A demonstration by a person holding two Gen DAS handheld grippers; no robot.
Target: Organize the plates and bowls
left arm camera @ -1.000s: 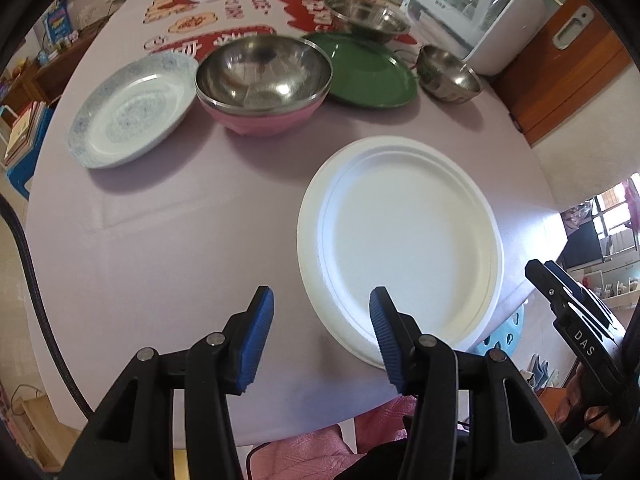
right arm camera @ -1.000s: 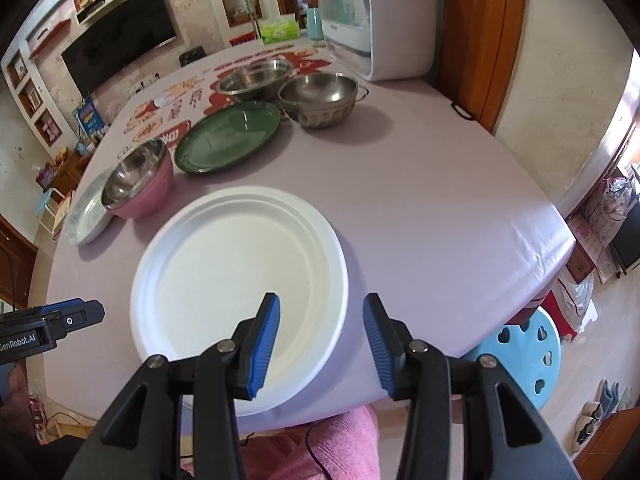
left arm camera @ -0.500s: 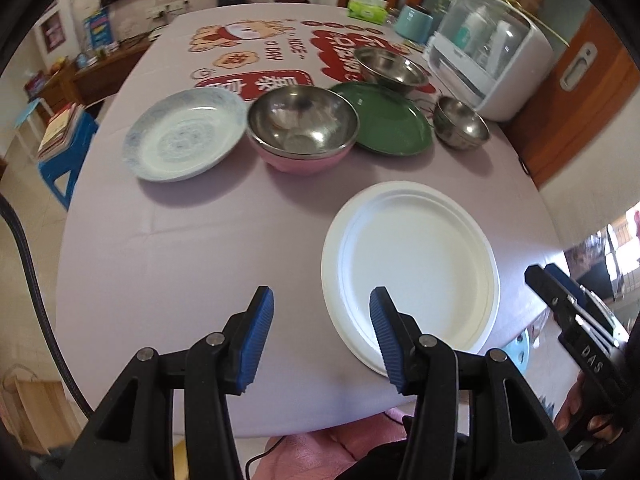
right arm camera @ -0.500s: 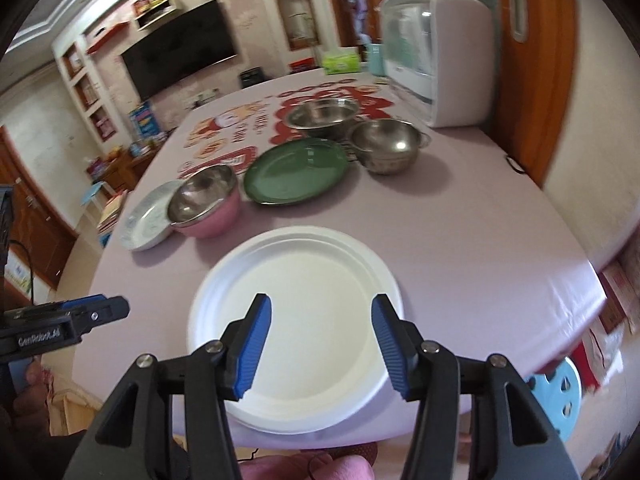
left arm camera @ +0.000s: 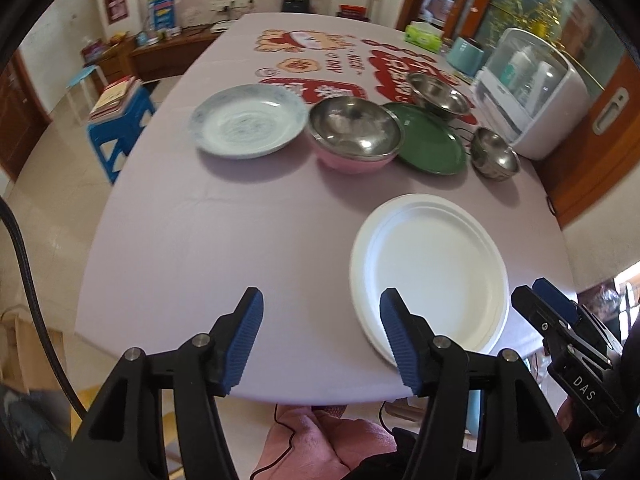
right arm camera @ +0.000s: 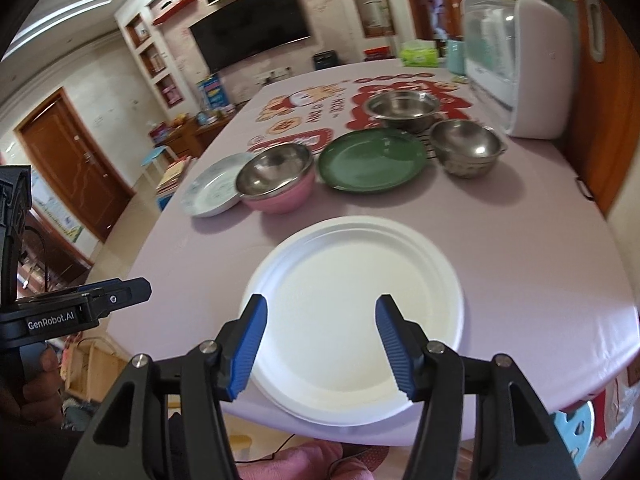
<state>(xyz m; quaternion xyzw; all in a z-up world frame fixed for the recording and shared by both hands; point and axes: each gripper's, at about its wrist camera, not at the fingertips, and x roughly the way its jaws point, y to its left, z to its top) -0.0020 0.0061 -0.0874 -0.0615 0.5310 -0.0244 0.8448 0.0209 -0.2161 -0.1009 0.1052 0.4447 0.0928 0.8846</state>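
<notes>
Both my left tongs (left arm camera: 322, 334) and right tongs (right arm camera: 320, 344) gape wide, holding nothing. The white paper plate (right arm camera: 354, 312) lies on the surface (left arm camera: 224, 236) nearest me. Beyond it, unstacked, sit the patterned plate (left arm camera: 248, 126), pink-sided steel bowl (left arm camera: 354, 132), green plate (left arm camera: 434, 142) and two steel bowls. Sorting looks barely begun.

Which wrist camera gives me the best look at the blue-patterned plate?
The left wrist view: the blue-patterned plate is wholly in view there, rim and pattern unobstructed. In the right wrist view the plate sits at a shallow angle, and the pink bowl hides its right edge.
</notes>
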